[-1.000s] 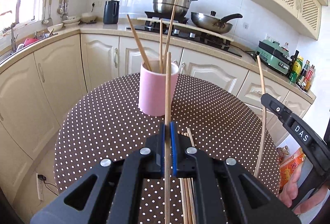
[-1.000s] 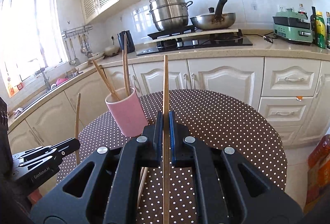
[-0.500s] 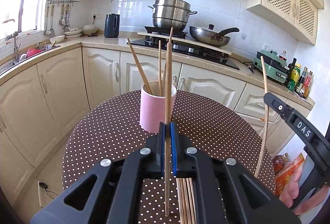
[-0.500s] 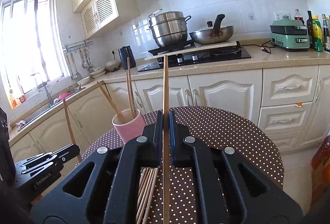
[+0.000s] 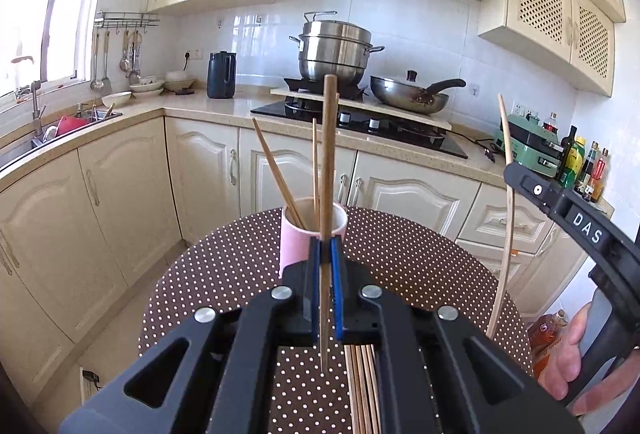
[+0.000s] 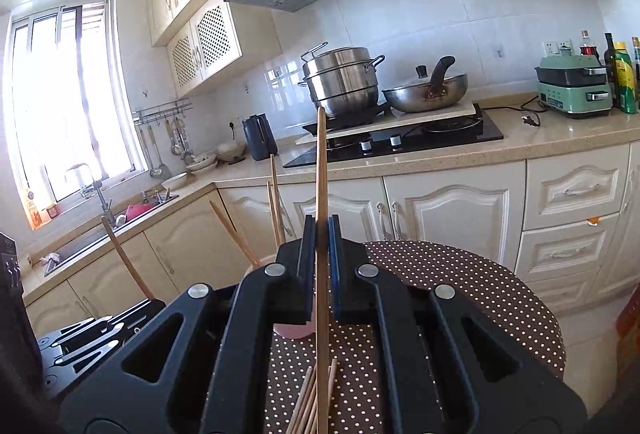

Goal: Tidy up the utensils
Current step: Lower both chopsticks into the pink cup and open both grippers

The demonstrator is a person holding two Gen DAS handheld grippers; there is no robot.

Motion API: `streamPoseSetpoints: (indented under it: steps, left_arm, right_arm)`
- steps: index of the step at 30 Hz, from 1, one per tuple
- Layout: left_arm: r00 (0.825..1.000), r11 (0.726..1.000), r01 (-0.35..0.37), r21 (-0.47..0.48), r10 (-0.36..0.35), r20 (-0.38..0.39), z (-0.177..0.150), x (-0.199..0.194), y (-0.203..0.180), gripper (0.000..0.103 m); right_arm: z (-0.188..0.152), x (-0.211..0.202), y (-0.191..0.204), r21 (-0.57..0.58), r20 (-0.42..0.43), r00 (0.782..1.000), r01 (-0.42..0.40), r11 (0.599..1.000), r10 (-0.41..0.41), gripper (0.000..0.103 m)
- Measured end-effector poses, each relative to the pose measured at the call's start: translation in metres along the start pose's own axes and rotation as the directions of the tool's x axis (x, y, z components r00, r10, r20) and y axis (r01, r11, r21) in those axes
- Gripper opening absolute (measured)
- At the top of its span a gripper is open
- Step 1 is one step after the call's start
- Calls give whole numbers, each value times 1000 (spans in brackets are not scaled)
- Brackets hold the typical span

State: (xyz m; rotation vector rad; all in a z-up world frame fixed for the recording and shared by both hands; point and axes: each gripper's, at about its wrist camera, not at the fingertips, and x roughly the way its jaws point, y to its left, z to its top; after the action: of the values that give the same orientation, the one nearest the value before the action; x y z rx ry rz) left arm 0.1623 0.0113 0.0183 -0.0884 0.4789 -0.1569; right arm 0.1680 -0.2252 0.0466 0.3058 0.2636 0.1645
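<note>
The left gripper [image 5: 327,254] is clamped tight on one chopstick [image 5: 328,162], the blue pads pinching it a little below its middle so it stands nearly upright, thick end at 12 o'clock and thin tip hanging free at 6 o'clock above the table [image 5: 420,266]. In my judgement the stick is light, stiff and smooth: a narrow pinch like this holds it easily, but it can pivot or slide between the pads, so a hold near the middle keeps it steadiest. The pink cup [image 5: 294,242], with a few sticks already leaning in it, sits directly behind the gripper at 12 o'clock, near but not under the tip. A bundle of loose chopsticks [image 5: 362,386] lies flat on the table at 6 o'clock, just right of the hanging tip. At 3 o'clock the right gripper [image 5: 520,176] holds its own pale, upright stick, a hand below it

In the right wrist view, the right gripper [image 6: 322,234] is likewise closed on a second chopstick [image 6: 321,170], upright and gripped near mid-length. The cup is mostly hidden behind the gripper; only its base shows at 6 o'clock and its leaning sticks at 11 o'clock. The loose sticks fan out at 6 o'clock, and the left gripper [image 6: 154,300] sits at 8 o'clock
</note>
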Motion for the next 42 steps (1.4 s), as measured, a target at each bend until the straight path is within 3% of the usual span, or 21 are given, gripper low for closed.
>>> streamPoseSetpoints:
  steps: [12, 27, 32, 42]
  left_arm:
    - [996, 1000, -20, -2, 20, 89, 45, -6, 7, 6]
    - [987, 999, -34, -27, 38, 157, 99, 14, 22, 6]
    - [982, 999, -17, -33, 22, 185, 110, 23, 23, 6]
    - [986, 999, -18, -38, 24, 164, 110, 60, 32, 6]
  right_arm:
    - [22, 31, 20, 19, 34, 998, -48, 999, 47, 7]
    - [42, 77, 32, 36, 129, 990, -64, 997, 59, 7]
    - [44, 95, 31, 68, 175, 984, -38, 997, 26, 7]
    - [32, 135, 17, 189, 203, 978, 14, 982, -53, 7]
